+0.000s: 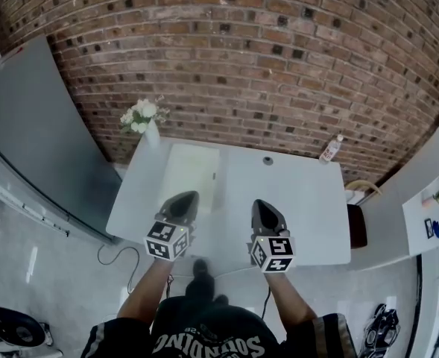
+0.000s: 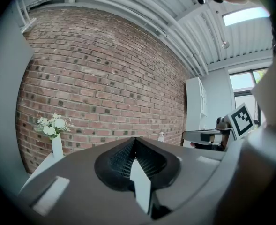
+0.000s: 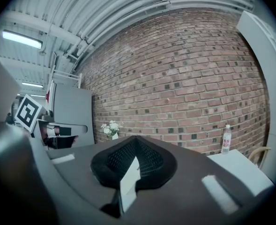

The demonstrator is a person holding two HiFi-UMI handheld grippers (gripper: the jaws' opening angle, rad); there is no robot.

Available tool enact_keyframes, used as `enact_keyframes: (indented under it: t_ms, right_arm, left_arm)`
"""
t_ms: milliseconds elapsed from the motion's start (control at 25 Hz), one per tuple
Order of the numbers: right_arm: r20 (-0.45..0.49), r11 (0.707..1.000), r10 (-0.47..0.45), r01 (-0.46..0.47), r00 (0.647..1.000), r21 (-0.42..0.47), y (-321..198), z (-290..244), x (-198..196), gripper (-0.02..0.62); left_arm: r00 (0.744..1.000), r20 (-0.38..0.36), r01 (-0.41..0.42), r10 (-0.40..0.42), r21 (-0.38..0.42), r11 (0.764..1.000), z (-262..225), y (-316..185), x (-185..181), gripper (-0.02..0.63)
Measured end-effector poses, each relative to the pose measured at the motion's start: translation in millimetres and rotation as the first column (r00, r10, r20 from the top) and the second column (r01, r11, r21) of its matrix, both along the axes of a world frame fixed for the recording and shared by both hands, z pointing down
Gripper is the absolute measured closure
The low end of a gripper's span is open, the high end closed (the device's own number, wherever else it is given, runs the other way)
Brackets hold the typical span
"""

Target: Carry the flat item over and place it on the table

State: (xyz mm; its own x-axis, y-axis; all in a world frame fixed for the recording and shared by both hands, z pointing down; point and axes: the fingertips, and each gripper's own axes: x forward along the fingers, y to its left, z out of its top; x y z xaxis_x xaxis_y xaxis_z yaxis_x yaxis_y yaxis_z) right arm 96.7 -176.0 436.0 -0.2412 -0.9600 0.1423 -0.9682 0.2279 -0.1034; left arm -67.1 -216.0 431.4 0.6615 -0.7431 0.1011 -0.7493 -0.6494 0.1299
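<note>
Upside-down white lettering on dark shirt (image 1: 212,345), not clearly legible

"What did we fail to make out from the head view?"

"The small dark round thing (image 1: 267,160) on the desk (image 1: 308,215) was too small for us to name, and the bottle (image 1: 330,149) had a label too small to read. The chair (image 1: 358,228) sat half hidden behind the desk's corner."

"And along the tongs?"

"The left tongs (image 2: 135,139) filled the lower picture and covered the desk beneath; the right tongs (image 3: 137,138) did likewise. We couldn't tell what the pale sliver (image 2: 140,184) under each shut pair was."
</note>
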Motion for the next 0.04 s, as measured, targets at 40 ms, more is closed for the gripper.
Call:
enact_keyframes:
  t_ms: [40]
  right_arm:
    - [0.0, 1.0, -0.002, 0.002, 1.0, 0.0, 0.1, 0.2, -1.1, 0.597]
  left_arm:
    - [1.0, 0.006, -0.001, 0.001, 0.002, 1.0, -0.2, 0.1, -0.2, 0.595]
